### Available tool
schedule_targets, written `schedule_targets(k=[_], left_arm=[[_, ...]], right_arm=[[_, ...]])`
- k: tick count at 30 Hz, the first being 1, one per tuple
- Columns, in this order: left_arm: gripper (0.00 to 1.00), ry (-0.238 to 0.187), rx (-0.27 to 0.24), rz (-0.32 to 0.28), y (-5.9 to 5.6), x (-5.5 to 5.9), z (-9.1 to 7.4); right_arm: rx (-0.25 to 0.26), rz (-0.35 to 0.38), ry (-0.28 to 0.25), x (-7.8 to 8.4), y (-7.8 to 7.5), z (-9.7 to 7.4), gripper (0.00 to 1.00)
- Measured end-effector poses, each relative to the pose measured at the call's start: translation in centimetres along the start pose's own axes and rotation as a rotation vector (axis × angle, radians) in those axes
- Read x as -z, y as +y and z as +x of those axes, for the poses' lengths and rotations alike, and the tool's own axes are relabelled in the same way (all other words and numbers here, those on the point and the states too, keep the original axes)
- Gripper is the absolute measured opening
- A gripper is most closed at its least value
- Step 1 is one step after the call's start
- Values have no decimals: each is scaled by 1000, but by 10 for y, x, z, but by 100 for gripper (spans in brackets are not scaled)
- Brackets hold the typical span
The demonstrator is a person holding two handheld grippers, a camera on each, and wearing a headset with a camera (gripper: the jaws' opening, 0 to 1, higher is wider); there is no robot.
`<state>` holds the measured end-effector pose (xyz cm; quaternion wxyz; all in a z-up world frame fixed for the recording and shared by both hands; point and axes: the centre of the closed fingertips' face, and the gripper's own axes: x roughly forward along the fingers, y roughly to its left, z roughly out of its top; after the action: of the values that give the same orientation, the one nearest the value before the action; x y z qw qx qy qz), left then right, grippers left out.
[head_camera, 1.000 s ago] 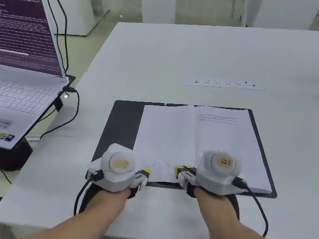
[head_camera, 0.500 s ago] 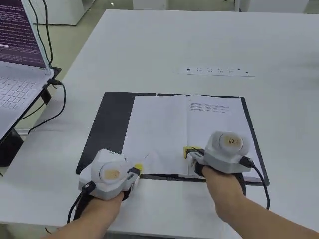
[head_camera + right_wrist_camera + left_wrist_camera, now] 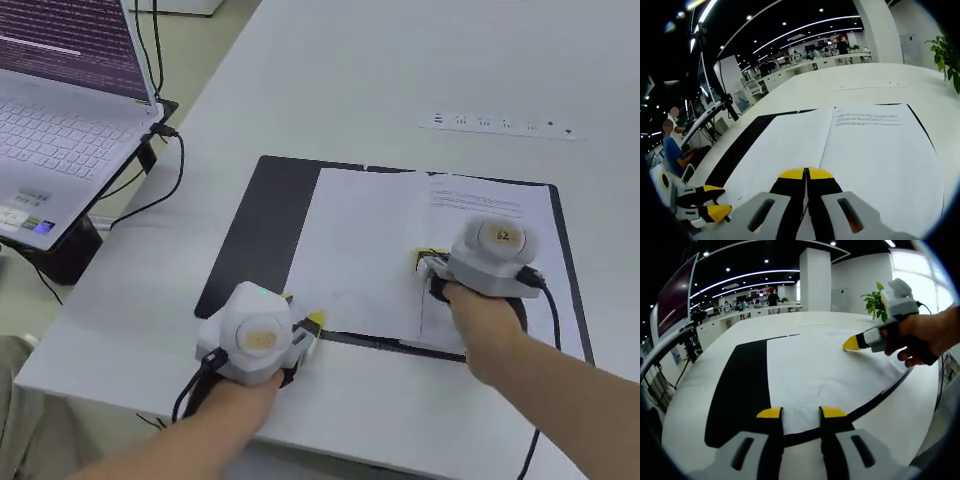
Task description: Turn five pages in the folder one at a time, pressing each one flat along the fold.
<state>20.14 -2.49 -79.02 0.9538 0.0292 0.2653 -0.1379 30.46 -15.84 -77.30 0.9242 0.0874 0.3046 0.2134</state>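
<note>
Here the folder [image 3: 250, 240] lies open, holding white pages [image 3: 360, 250].

The black folder [image 3: 250, 235] lies open and flat, white pages [image 3: 365, 245] spread (right one printed).

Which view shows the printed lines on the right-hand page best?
Right gripper view: the printed lines lie large and unobstructed. Head view shows them small, beyond the right gripper; left gripper view, as a faint smudge.

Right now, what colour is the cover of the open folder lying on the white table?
Black. The open folder's cover shows best in the head view.
</note>
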Motion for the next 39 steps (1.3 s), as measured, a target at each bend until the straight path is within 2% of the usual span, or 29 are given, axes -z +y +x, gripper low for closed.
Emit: schedule_targets(k=[12, 17, 28, 32, 39], left_arm=[[27, -11, 0, -1, 0, 0, 1], [27, -14, -1, -5, 0, 1, 2], [27, -18, -2, -9, -2, -1, 0], [27, -18, 1, -7, -2, -1, 0], [27, -20, 6, -6, -1, 0, 0]], right_arm=[[-3, -37, -40, -13, -1, 19, 0], [16, -48, -58, -20, -5, 23, 0], [7, -32, -70, -34, -8, 35, 0], [5, 4, -80, -41, -9, 41, 0], [16, 36, -92, -53, -28, 56, 0]])
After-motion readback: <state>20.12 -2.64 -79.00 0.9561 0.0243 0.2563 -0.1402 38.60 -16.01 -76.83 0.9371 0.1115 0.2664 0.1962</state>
